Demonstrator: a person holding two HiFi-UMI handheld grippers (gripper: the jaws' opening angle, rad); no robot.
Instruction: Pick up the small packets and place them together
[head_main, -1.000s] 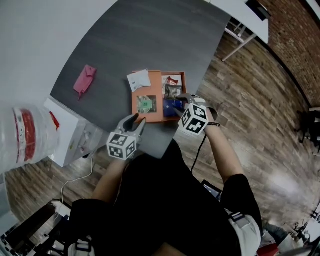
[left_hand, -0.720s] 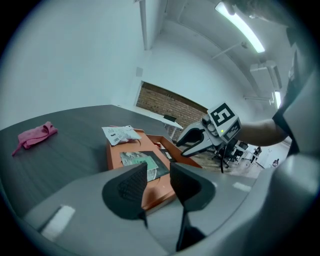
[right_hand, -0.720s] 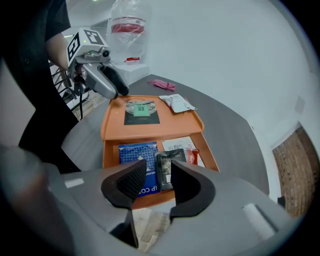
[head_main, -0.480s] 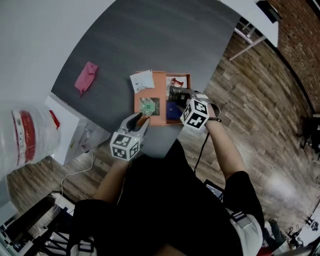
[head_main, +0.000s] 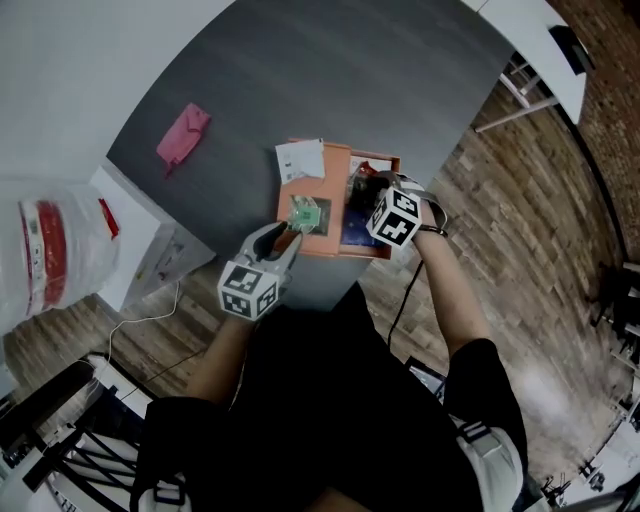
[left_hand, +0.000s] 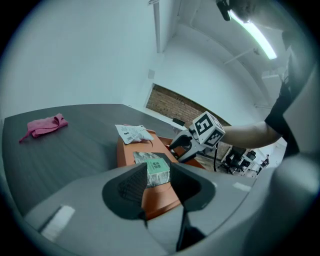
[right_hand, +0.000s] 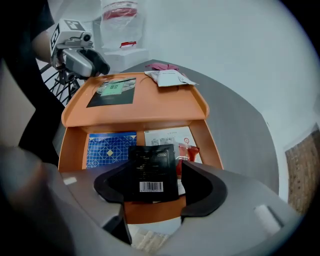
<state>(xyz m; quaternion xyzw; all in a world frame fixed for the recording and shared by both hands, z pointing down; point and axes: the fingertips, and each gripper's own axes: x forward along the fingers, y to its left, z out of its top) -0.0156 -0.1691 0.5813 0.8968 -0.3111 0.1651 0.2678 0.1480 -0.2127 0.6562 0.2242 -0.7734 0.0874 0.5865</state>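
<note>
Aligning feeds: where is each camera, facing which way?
Head view: on the head, steeply down; arms, left gripper, right gripper show.
Left gripper view: on that gripper, across the table; its fingers show.
Right gripper view: on that gripper, down into the orange box; its fingers, just opening, flank a black packet.
All share the box.
</note>
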